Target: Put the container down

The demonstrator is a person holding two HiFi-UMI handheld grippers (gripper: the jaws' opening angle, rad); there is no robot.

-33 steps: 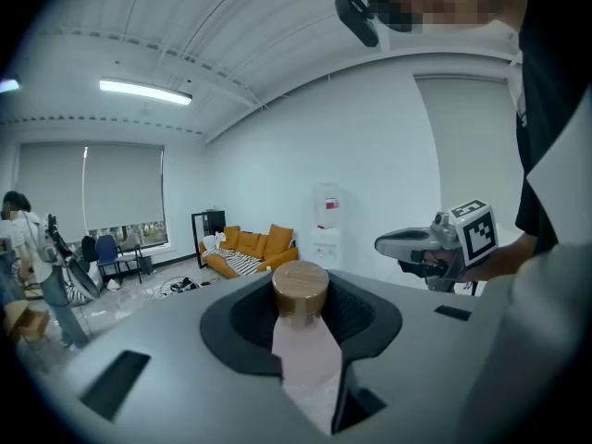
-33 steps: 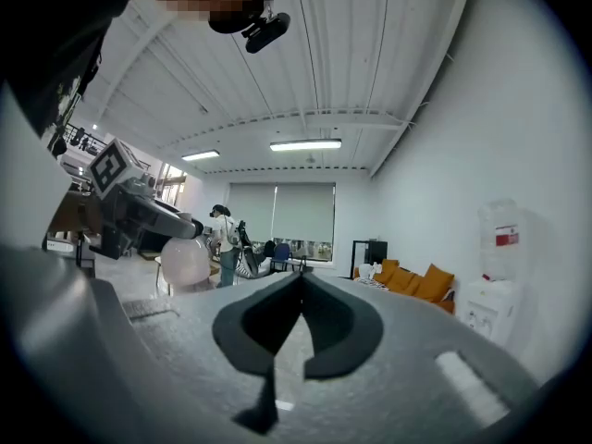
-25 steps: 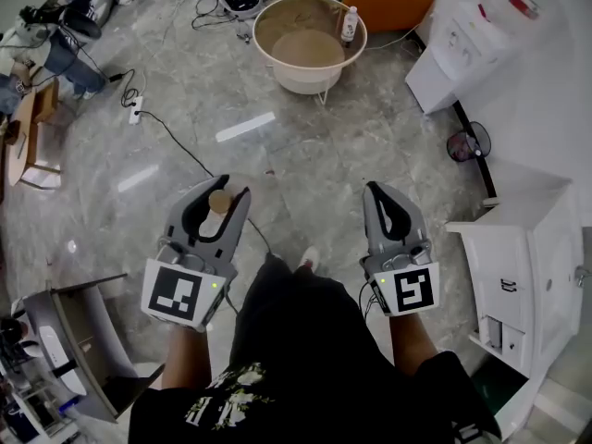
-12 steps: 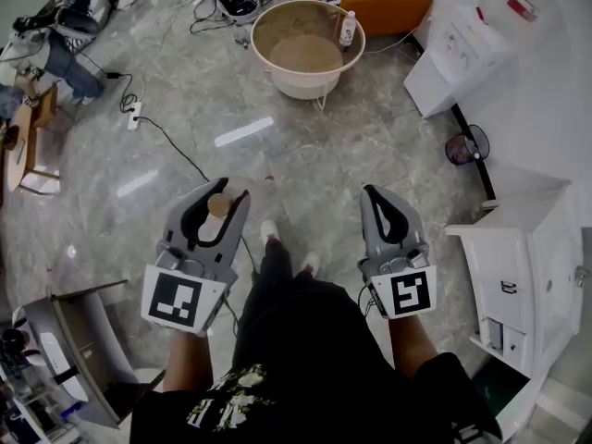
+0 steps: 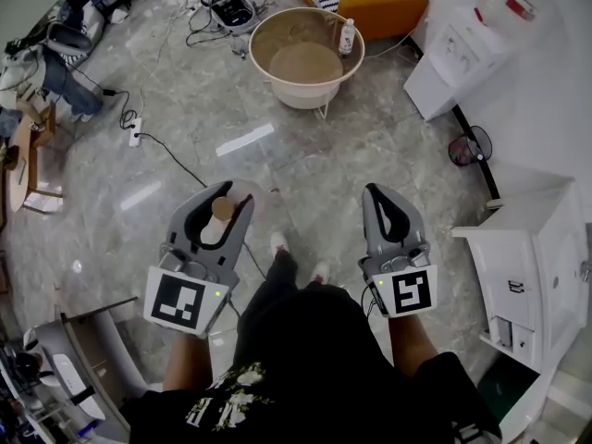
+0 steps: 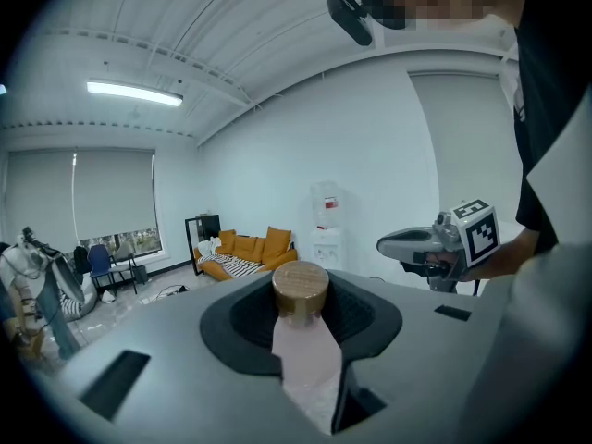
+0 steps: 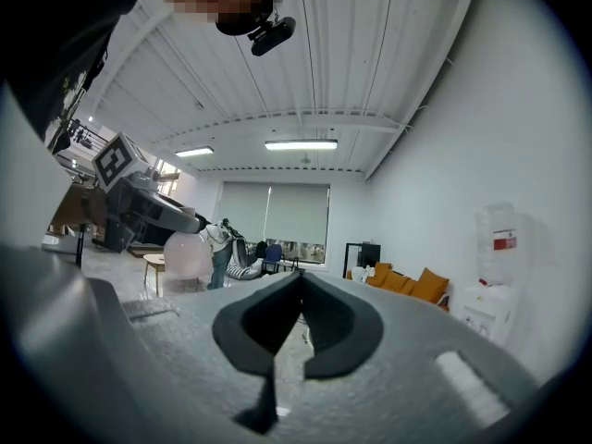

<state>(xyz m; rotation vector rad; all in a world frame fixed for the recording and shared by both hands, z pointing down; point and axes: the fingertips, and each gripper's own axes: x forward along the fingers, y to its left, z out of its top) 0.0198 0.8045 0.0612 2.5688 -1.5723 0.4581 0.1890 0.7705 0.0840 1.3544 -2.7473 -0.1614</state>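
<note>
Left gripper is clamped on the neck of the container, cap uppermost, well short of the round surface lying straight ahead; right gripper, equally distant, is closed and empty.

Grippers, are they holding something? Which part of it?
The left gripper clamps the container by its neck, under the brown cap. The right gripper holds nothing.

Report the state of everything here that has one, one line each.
left gripper: shut on the container.
container: held off the floor, cap on.
right gripper: shut, nothing between its jaws.
small bottle: standing upright on the round table.
</note>
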